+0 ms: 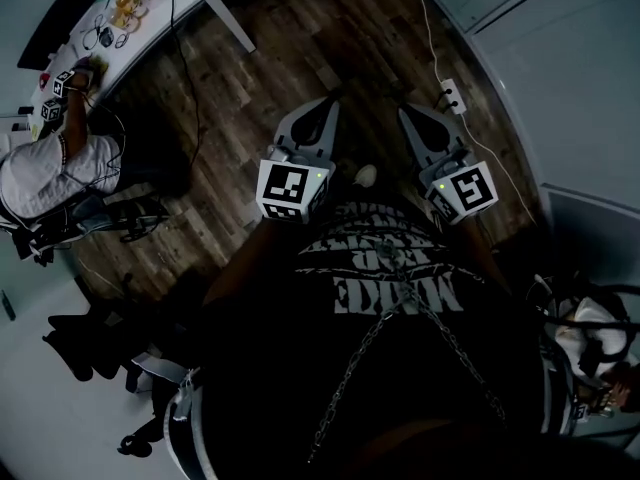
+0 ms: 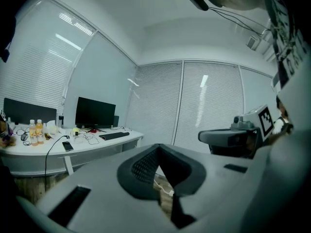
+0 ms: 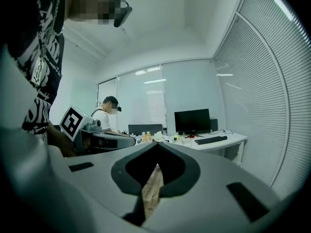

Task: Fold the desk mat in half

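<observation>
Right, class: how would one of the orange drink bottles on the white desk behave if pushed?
The bottles stand upright, tall and narrow, so a high push would probably tip one. They look nearly full of orange liquid, so likely heavy for their size. Tipped, one might roll.

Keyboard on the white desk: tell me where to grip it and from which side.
Probably the near long edge of the keyboard, around its middle, coming in level from the front of the white desk. It lies flat and thin, lengthwise near that front edge, so only an edge gives the jaws something to pinch.
</observation>
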The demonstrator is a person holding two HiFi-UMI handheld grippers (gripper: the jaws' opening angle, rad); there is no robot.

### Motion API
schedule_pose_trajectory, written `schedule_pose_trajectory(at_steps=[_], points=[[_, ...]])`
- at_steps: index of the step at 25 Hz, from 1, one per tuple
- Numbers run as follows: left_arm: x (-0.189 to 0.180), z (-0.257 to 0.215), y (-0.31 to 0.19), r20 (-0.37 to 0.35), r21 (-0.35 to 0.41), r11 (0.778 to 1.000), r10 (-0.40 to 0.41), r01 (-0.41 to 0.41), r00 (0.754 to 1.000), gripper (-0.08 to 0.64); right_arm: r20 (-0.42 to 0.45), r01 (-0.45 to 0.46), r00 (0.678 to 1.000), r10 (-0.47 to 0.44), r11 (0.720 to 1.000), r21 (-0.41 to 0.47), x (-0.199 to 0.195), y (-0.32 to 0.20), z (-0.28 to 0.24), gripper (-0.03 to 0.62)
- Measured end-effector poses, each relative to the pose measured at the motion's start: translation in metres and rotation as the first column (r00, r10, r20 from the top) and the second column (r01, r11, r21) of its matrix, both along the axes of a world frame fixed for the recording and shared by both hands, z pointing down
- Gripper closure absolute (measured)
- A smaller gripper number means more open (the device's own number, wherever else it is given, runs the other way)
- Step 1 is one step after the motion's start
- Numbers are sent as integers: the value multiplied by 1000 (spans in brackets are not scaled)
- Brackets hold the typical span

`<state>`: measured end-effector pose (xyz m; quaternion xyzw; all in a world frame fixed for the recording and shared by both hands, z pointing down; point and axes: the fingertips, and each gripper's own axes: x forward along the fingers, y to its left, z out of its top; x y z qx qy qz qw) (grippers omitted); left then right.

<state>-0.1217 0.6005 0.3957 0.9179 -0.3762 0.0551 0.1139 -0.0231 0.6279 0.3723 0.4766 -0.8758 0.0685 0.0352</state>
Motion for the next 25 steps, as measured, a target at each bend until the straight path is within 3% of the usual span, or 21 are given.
schedule_pose_trajectory(at_steps=[2,4,14,18,25], points=[[39,-9,-22,8,11,1000,-12,12,1000,554,19,13,1000,-13,1000,22,39,-26,-12,592],[55,-17,-36,4,23,1000,-19,19,1000,554,21,37,999,-38,997,61,54,-40,-27,592],[48,-19,-34,5,61,998,-35,35,999,554,-8,93,996,-93,993,79,43,-39,-32,592],[41,-13,-36,7,30,998,-61,61,998,554,-7,111,994,-111,991,72,38,-37,-27,592],[54,-1,-26,5,-24,1000,-1,1,1000,554,-16,61,998,-60,998,26,52,-29,-19,592]])
